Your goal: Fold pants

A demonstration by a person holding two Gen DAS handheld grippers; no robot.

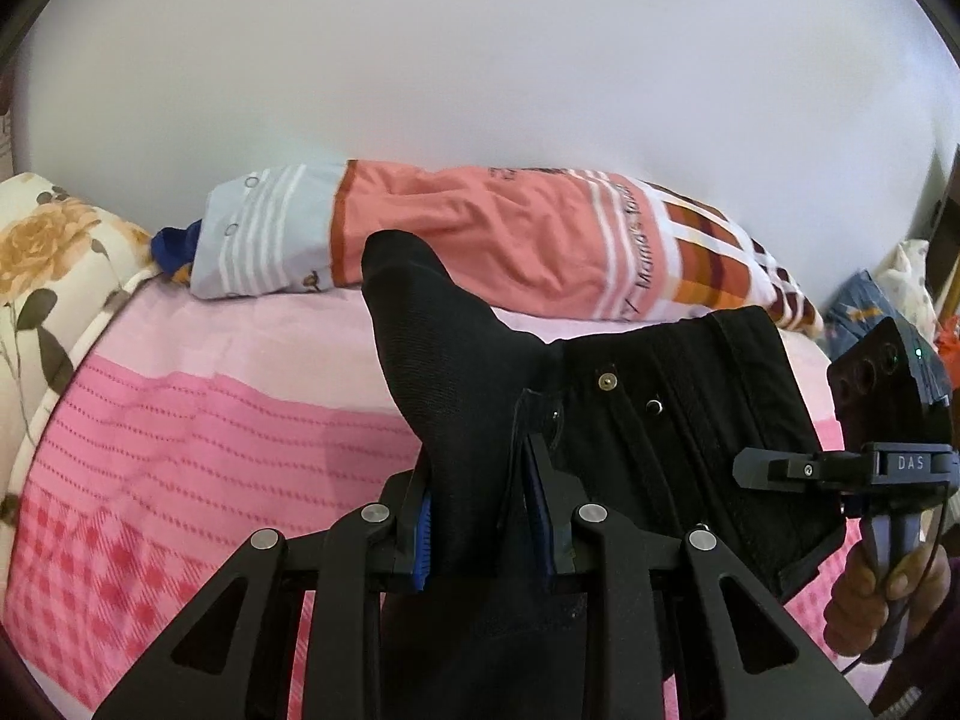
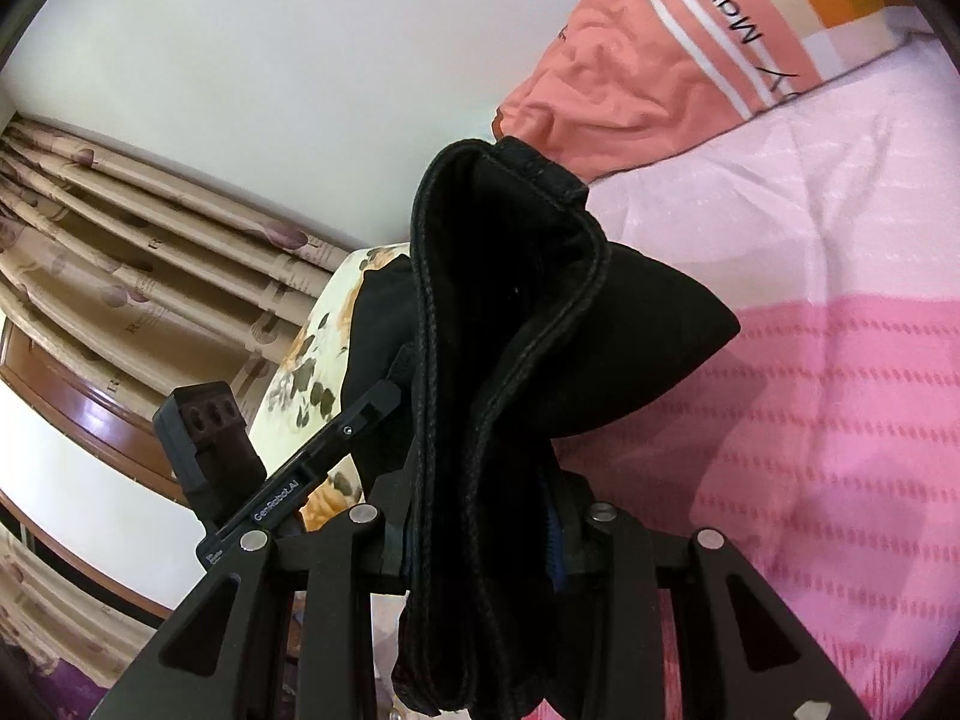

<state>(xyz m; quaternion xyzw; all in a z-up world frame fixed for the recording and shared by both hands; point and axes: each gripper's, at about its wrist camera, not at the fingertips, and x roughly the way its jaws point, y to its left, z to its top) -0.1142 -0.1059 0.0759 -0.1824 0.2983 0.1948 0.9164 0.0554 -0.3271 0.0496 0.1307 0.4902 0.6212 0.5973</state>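
Black pants (image 1: pixel 648 420) hang lifted above a pink bed (image 1: pixel 198 438). My left gripper (image 1: pixel 480 516) is shut on a bunched part of the fabric, which sticks up between its blue pads (image 1: pixel 423 540). The waistband with metal snaps (image 1: pixel 607 382) stretches right toward the right gripper (image 1: pixel 774 468), held by a hand. In the right wrist view my right gripper (image 2: pixel 486 540) is shut on the thick stitched waistband (image 2: pixel 510 312), which stands up folded between the fingers. The left gripper (image 2: pixel 336 450) shows at the left, also in the fabric.
A salmon and striped pillow (image 1: pixel 480 240) lies along the far side of the bed against a white wall. A floral quilt (image 1: pixel 48 252) sits at the left. Curtains (image 2: pixel 120 264) and a wooden frame are on the left in the right wrist view.
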